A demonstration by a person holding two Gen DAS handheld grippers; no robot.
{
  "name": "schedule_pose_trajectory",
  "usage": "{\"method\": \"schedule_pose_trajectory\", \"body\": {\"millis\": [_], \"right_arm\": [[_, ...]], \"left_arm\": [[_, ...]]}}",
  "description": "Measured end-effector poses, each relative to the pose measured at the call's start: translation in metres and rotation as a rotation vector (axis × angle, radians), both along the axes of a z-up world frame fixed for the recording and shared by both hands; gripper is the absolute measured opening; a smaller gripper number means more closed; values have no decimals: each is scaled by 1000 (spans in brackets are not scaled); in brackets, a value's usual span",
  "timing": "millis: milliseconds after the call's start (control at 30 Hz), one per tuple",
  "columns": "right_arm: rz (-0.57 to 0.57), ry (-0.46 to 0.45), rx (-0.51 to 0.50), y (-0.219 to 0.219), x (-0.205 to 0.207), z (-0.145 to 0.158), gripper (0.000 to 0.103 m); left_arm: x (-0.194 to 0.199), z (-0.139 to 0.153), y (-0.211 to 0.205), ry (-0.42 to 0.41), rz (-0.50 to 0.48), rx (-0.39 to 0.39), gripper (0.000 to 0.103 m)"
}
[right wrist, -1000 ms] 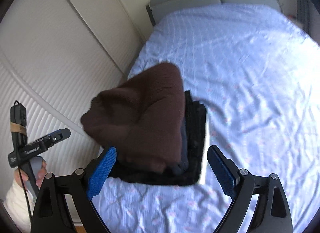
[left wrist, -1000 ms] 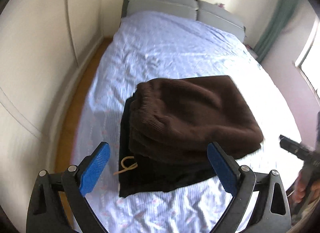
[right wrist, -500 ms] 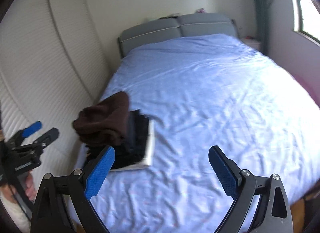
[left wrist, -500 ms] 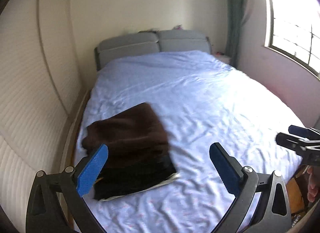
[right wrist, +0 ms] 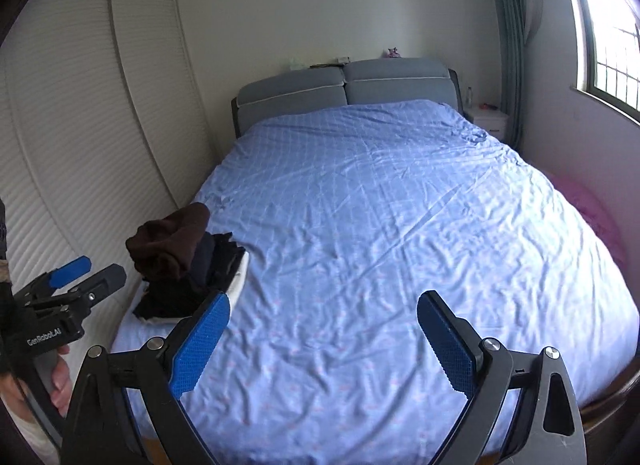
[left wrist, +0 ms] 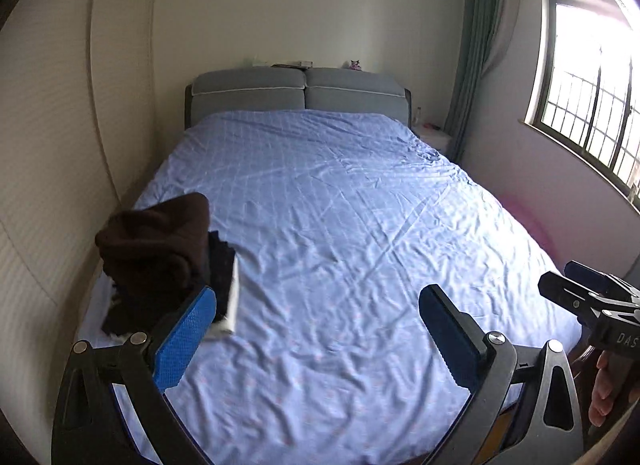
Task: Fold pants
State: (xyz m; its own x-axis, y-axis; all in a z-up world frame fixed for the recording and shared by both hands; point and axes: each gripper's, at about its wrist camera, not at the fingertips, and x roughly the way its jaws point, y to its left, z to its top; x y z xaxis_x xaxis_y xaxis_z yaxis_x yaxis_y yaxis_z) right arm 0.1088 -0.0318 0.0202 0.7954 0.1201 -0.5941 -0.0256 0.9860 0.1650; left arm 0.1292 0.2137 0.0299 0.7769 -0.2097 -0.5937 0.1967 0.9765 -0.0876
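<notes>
Folded brown pants [left wrist: 160,237] lie on top of a stack of dark folded clothes [left wrist: 218,269] at the near left corner of the blue bed [left wrist: 360,225]. The same stack shows in the right wrist view, brown pants [right wrist: 170,241] on top. My left gripper [left wrist: 316,329] is open and empty, held back from the bed's foot, to the right of the stack. My right gripper [right wrist: 322,337] is open and empty, also back from the bed. Each gripper shows at the edge of the other's view, the right one [left wrist: 592,297] and the left one [right wrist: 68,285].
A grey padded headboard [left wrist: 300,93] stands at the far end. A white louvred wardrobe [right wrist: 80,125] runs along the left wall. A window [left wrist: 592,105] and green curtain [left wrist: 472,49] are on the right. A white nightstand [right wrist: 490,121] stands beside the headboard.
Both grippers have pulled up and back from the stack of clothes. The views have swung from looking down on the pants to looking across the whole bed.
</notes>
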Motion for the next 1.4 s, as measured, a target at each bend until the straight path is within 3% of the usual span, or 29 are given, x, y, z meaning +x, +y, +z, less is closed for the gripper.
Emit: {"method": "schedule_pose_trajectory", "body": {"millis": [300, 567, 1400], "right_arm": [[17, -33, 22, -70, -47, 12, 96], [-6, -54, 43, -96, -75, 15, 96], [-8, -72, 20, -101, -92, 19, 96]], "left_arm": [[-49, 12, -66, -17, 17, -4, 103], [-74, 22, -99, -32, -11, 25, 103], [-91, 31, -101, -67, -25, 5, 103]]}}
